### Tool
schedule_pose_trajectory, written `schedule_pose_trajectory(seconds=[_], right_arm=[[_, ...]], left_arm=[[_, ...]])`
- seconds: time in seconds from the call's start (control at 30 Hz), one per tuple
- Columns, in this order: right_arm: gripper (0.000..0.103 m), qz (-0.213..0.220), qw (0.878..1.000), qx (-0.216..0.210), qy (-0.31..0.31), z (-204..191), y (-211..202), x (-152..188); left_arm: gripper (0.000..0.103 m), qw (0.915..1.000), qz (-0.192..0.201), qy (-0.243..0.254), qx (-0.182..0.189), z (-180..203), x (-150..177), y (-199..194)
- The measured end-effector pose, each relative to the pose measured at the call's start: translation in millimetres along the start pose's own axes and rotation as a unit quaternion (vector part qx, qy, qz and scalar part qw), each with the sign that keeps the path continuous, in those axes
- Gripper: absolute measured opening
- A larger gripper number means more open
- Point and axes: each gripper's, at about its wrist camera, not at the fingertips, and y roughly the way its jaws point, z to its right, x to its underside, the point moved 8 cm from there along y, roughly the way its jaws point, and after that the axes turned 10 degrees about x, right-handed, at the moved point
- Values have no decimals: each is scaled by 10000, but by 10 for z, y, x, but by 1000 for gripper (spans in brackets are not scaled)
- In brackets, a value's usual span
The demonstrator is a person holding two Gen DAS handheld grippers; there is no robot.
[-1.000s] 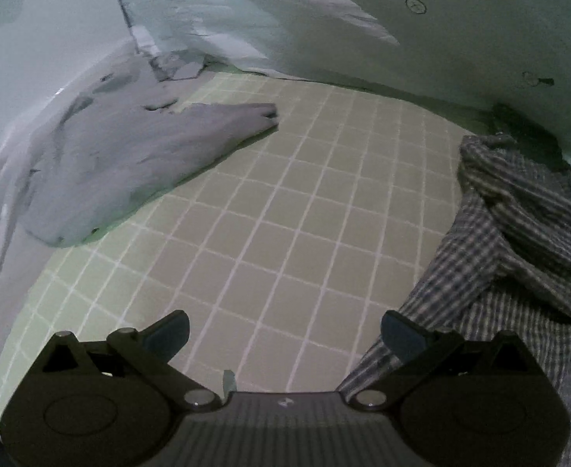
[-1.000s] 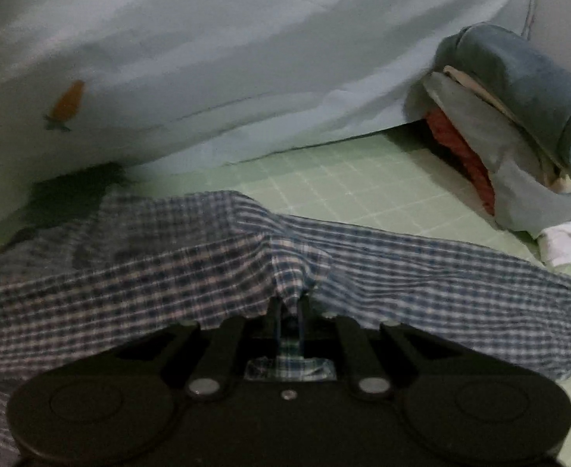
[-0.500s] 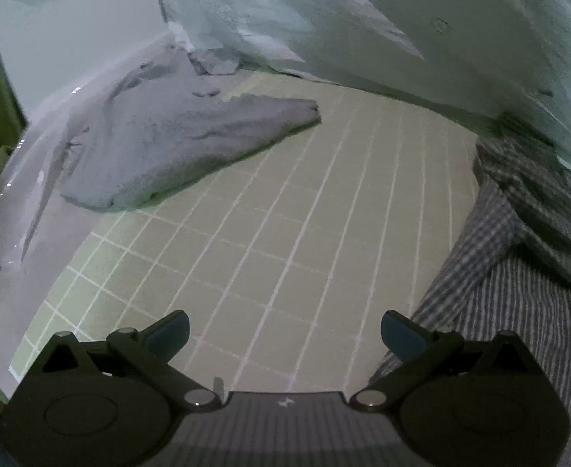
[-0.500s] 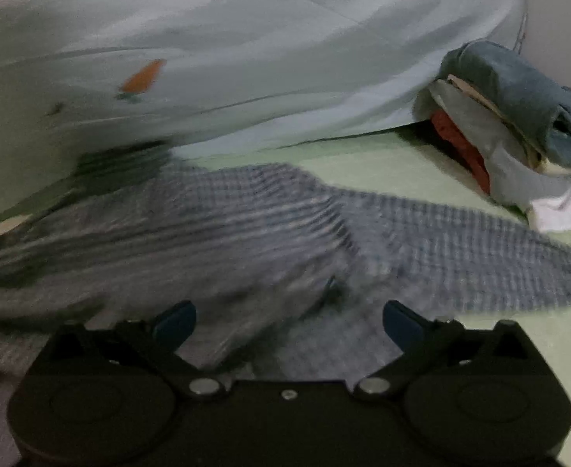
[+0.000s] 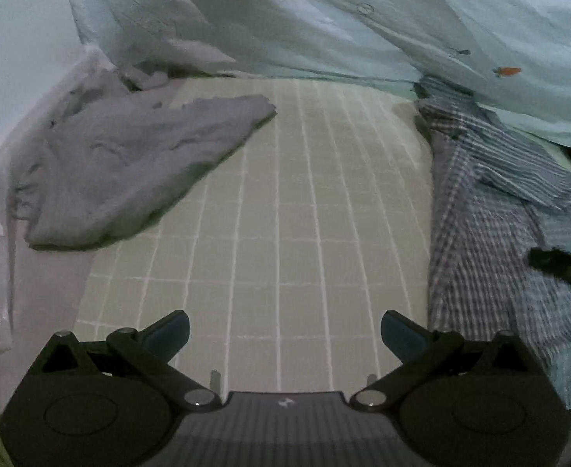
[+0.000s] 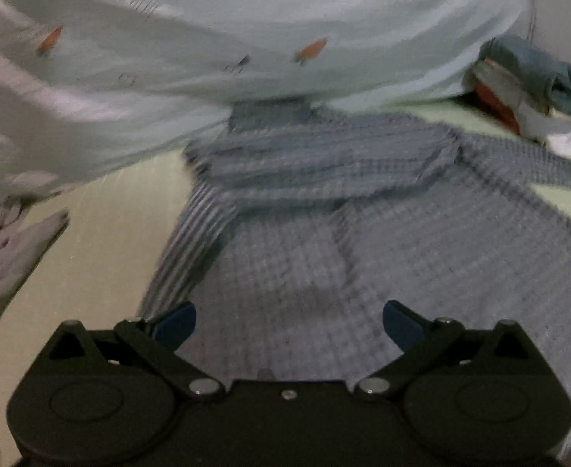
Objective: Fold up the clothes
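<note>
A blue-and-white checked shirt (image 6: 324,241) lies spread and rumpled on the green gridded mat (image 5: 285,194). It also shows at the right of the left wrist view (image 5: 496,233). My right gripper (image 6: 287,321) is open and empty, just above the shirt's near part. My left gripper (image 5: 283,330) is open and empty over bare mat, left of the shirt. A dark piece of the right gripper (image 5: 562,266) shows over the shirt in the left wrist view.
A grey garment (image 5: 129,163) lies at the mat's left, seen also in the right wrist view (image 6: 9,257). A pale blue printed sheet (image 6: 246,39) rises along the back. A stack of folded clothes (image 6: 531,89) sits at the far right.
My right gripper let go of the checked shirt, opened and pulled back and up. The shirt now lies flatter. My left gripper swung to the right, staying open.
</note>
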Motion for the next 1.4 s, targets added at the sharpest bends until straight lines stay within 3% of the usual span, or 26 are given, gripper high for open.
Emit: schedule_pose_trajectory(seconds=[0.23,0.5,0.57,0.63,0.7,0.73,0.83,0.93,1.13,1.4], right_arm=[[101,-240,9992,4,-316,-545,-321,503],[80,-335,9961,-407,-707,-1001,-375,761],[71,-445,9948,-462,-787,-1078,-324,813],[49,-547,9939,-477,-833,-1113,-279,861],[41,-589,9934,-480,-862,-1114,-244,873],[29,-561,9933,-480,-888,-1113,-237,866],[8,-596,9927,-605,-859,-1069,-233,840],[2,-522,9923,-749,-841,-980,-294,782],[2,-249,9897,-1216,-706,-669,-487,527],[2,-276,9914,-1188,-476,306,-312,105]], left_arm=[[103,9984,-271,408,278,-80,176,12],[103,9989,-192,386,180,-327,211,-142],[103,9992,-152,341,105,-410,214,-182],[103,9996,-109,252,18,-485,211,-219],[103,9999,-78,134,-43,-538,211,-247],[103,9999,-67,77,-56,-548,210,-253],[103,10000,-34,-4,-62,-534,203,-264],[103,10000,8,-15,-35,-442,193,-255],[103,9999,35,-131,-19,-86,149,-104],[103,9998,-43,25,195,811,79,183]])
